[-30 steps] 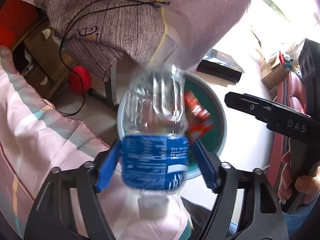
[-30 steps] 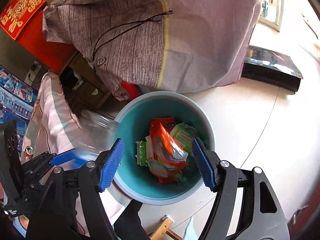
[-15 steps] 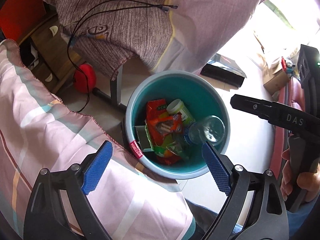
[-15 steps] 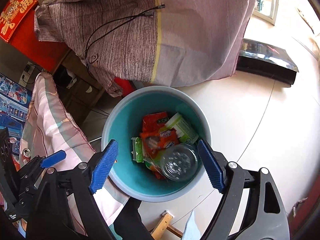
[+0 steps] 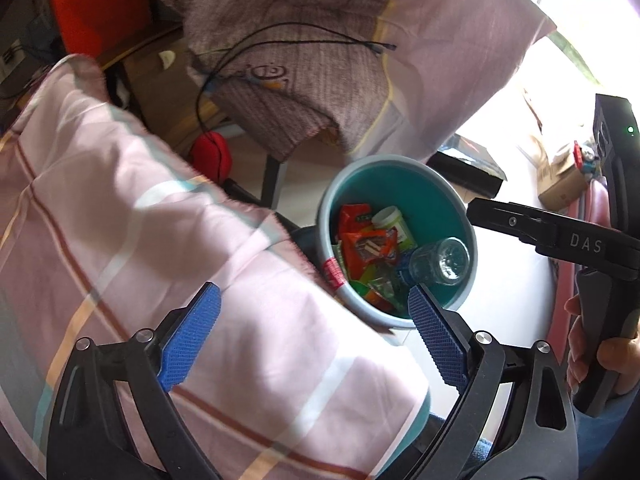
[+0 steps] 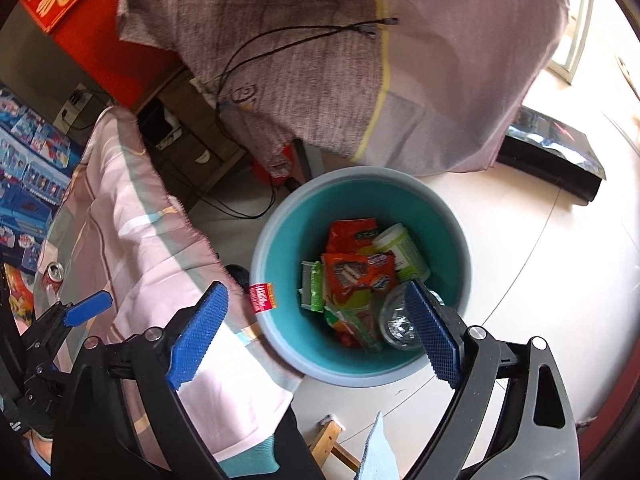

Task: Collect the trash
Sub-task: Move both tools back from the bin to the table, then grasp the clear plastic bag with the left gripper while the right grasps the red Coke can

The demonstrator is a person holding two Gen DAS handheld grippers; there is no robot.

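A teal bin (image 5: 325, 216) (image 6: 264, 240) stands on the pale floor beside a bed. It holds red and green snack wrappers (image 6: 352, 276), a white-lidded tub (image 6: 402, 248) and a clear plastic bottle (image 5: 438, 262) (image 6: 394, 320) lying base up. My left gripper (image 5: 314, 336) hovers over the pink striped sheet (image 5: 120, 220), left of the bin, its jaws opening with nothing between them. My right gripper (image 6: 316, 334) hangs above the bin's near rim, jaws also opening and empty. One black finger (image 5: 520, 224) of it crosses the left wrist view.
A grey-purple cloth (image 6: 320, 60) with a black cable (image 6: 280, 40) drapes over furniture behind the bin. A black flat box (image 6: 552, 152) lies on the floor. A soda can (image 6: 52, 276) sits on the bed. A person's hand (image 5: 612, 356) holds the right gripper's handle.
The bottle left my left gripper and dropped into the bin. Both grippers spread wider. The left one drew back over the sheet, so the bin now sits to its right.
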